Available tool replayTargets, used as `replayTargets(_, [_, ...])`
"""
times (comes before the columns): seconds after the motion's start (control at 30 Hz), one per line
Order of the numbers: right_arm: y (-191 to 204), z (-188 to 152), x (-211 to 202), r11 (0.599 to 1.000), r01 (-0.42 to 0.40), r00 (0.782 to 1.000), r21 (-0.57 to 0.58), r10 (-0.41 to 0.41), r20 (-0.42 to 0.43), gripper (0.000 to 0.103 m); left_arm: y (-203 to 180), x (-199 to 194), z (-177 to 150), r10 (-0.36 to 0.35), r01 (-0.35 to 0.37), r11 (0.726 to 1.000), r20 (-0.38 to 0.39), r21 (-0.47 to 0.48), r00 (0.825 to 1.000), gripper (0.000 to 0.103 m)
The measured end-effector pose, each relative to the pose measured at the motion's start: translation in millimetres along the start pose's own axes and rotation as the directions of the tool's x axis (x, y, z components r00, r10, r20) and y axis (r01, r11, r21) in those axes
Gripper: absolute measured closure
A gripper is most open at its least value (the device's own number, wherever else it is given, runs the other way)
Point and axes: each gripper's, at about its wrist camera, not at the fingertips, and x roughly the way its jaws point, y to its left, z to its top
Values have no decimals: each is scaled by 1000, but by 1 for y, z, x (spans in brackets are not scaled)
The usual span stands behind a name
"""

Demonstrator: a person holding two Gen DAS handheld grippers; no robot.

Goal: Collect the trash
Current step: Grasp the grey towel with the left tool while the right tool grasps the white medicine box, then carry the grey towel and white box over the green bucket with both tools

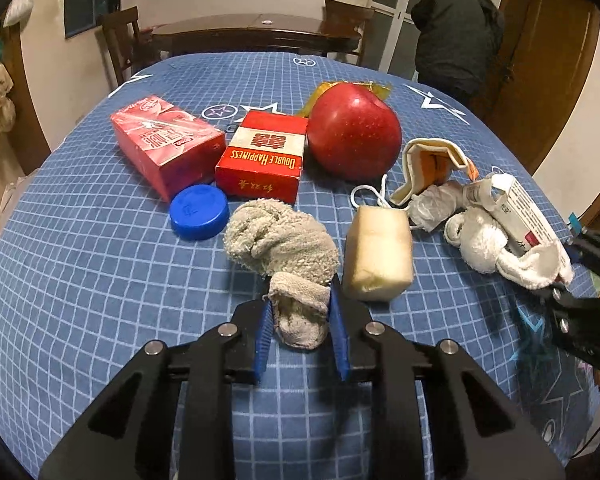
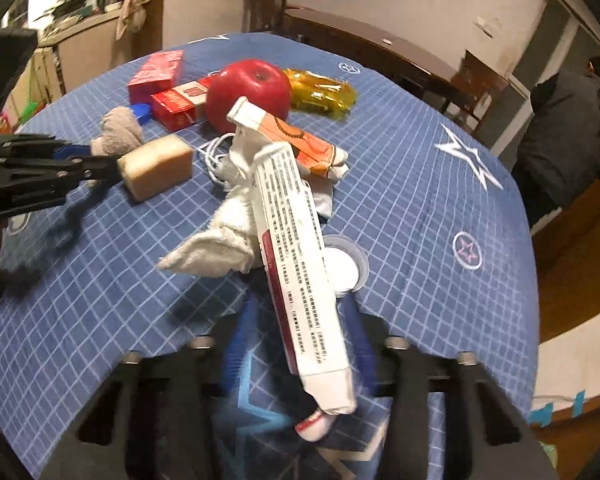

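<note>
Collection barely begun: left claw (image 1: pixel 300 316) clamps the rag (image 1: pixel 280 240), right claw (image 2: pixel 300 320) clamps the tube (image 2: pixel 296 264); apple (image 1: pixel 354 130) at 12 o'clock and boxes remain on the surface (image 1: pixel 80 280).

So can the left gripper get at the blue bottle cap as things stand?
Probably not yet: the left gripper is shut on the grey towel. The blue bottle cap lies uncovered just beyond, beside the red boxes.

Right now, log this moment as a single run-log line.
left hand-held gripper: shut on grey rag | right hand-held gripper: around white tube, grip unclear | apple, sponge: on table
</note>
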Motion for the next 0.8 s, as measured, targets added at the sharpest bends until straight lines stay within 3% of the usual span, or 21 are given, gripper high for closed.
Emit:
replayTargets(0.2, [-6, -13, -29, 992, 14, 991, 125, -30, 128, 81, 4, -18, -7, -19, 21, 1000, 74, -20, 997, 81])
replayTargets(0.37, [10, -30, -79, 979, 25, 961, 200, -79, 265, 81, -4, -52, -16, -61, 63, 998, 173, -6, 983, 81])
replayTargets(0.57, [38, -49, -136, 968, 23, 910, 251, -124, 395, 81, -34, -98, -37, -97, 84, 995, 286, 58, 953, 81])
replayTargets(0.8, [44, -73, -188, 939, 36, 855, 341, -206, 476, 81, -76, -146, -49, -109, 60, 990, 418, 130, 902, 81])
